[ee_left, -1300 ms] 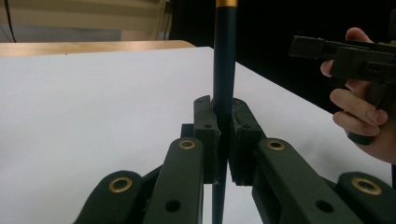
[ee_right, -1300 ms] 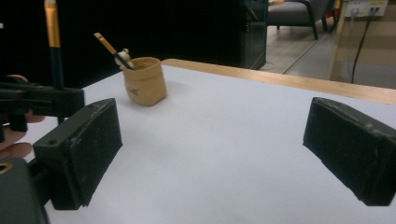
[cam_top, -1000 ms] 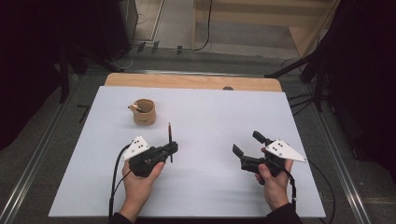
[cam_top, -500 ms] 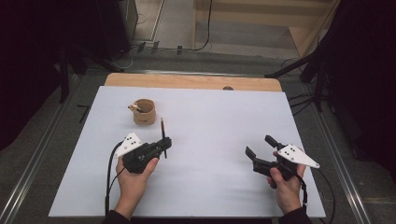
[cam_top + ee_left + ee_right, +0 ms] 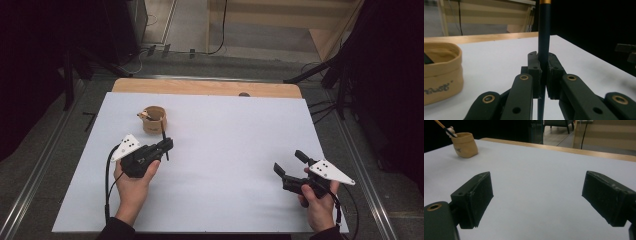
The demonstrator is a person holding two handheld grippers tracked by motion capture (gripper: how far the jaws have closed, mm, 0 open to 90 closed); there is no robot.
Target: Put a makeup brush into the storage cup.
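Left gripper [image 5: 167, 145] is clamped tight on the pencil [image 5: 543, 37], upright just beside the cup [image 5: 153, 119]. Right gripper [image 5: 290, 167] waits wide open, empty. Risk: the pencil clips the rim and tips the cup, or slips sideways.

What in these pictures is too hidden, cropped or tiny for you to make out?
- Upper end of the dark pencil clamped in the left gripper: cut off by the top edge of the left gripper view.
- Its lower tip: hidden behind the jaws there.
- Inside of the tan pouch: its wall hides the bottom; the high view shows the contents too small to name.
- Print on the pouch: blurred in the left gripper view.
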